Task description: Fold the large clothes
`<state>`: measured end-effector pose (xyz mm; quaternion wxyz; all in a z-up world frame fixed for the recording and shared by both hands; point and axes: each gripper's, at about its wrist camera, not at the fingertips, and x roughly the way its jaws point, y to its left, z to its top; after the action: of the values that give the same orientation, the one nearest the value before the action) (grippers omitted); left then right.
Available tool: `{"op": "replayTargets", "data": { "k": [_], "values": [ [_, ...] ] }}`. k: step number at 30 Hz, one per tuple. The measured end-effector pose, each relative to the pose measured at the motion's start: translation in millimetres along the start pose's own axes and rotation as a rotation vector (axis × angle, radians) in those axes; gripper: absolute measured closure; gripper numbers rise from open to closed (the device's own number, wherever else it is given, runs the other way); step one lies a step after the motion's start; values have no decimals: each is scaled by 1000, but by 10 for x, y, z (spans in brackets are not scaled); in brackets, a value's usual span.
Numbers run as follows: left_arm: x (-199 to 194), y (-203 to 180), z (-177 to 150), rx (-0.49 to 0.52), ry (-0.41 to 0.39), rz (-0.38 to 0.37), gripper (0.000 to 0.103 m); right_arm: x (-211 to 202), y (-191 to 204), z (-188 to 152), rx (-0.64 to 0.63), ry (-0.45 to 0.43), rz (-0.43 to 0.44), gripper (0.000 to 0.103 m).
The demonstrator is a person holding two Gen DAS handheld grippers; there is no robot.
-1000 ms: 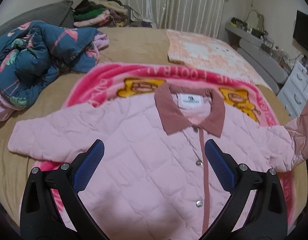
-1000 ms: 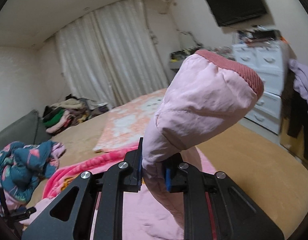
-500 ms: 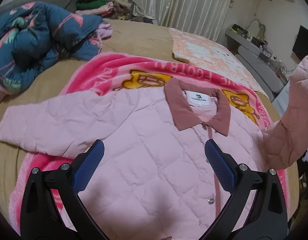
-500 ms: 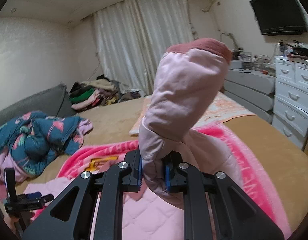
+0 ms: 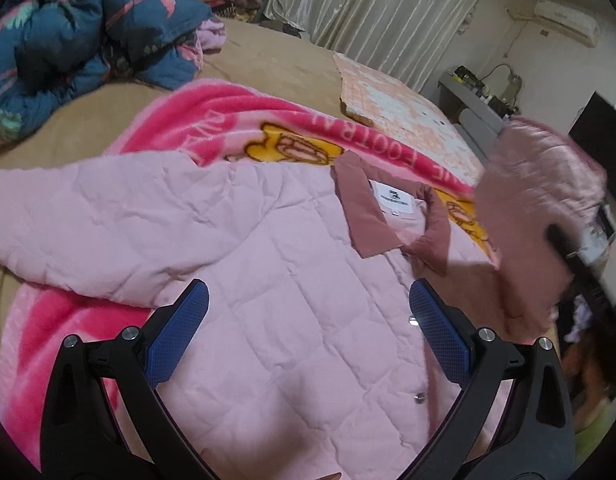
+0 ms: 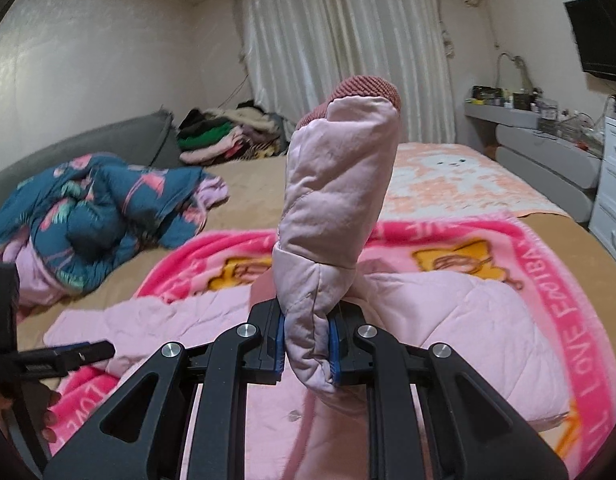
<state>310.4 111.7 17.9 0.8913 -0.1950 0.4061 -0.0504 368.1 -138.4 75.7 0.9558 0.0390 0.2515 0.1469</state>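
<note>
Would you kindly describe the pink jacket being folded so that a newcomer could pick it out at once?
On the tan bed lies a bright pink cartoon blanket; the pink jacket is spread on it. Unlike the crumpled blue flamingo-print quilt beside it, it is pale, quilted, with a dusty-rose collar.

Dim, warm indoor light in both views, soft and even, source not visible; no hard shadows on the bed (image 6: 247, 176), only faint shade under the raised sleeve (image 6: 332, 208). Strong fisheye bending: curtain (image 6: 348, 40) and walls curved, black vignette in all corners. Left wrist view softer overall, with heavy motion blur on the raised sleeve at right (image 5: 540, 208) and on the dark things behind it; quilted jacket (image 5: 235, 264) fairly sharp at centre. Right wrist view crisper, sharp on sleeve seams, slight smear on the blue bedding (image 6: 87, 216) at left. Mild sheen on metal screws; grainy noise in dark areas
</note>
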Motion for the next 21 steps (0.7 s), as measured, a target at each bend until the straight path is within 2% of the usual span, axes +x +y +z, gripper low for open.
{"op": "replayTargets", "data": {
  "k": [6, 11, 14, 18, 20, 21],
  "values": [
    [18, 150, 10, -66, 4, -57, 9, 378, 410, -300, -87, 66, -3, 87],
    [54, 241, 1, -133, 18, -142, 9, 671, 687, -629, -155, 135, -16, 87],
    [80, 278, -23, -161, 27, -175, 9, 789, 827, -817, -174, 179, 11, 81],
    [130, 304, -53, -185, 41, -211, 9, 884, 971, -992, -200, 238, 45, 69],
    [170, 314, -79, -196, 51, -222, 9, 899, 996, -1035, -196, 267, 73, 58],
    [195, 315, -92, -197, 55, -225, 9, 898, 1000, -1050, -184, 287, 103, 45]
  ]
}}
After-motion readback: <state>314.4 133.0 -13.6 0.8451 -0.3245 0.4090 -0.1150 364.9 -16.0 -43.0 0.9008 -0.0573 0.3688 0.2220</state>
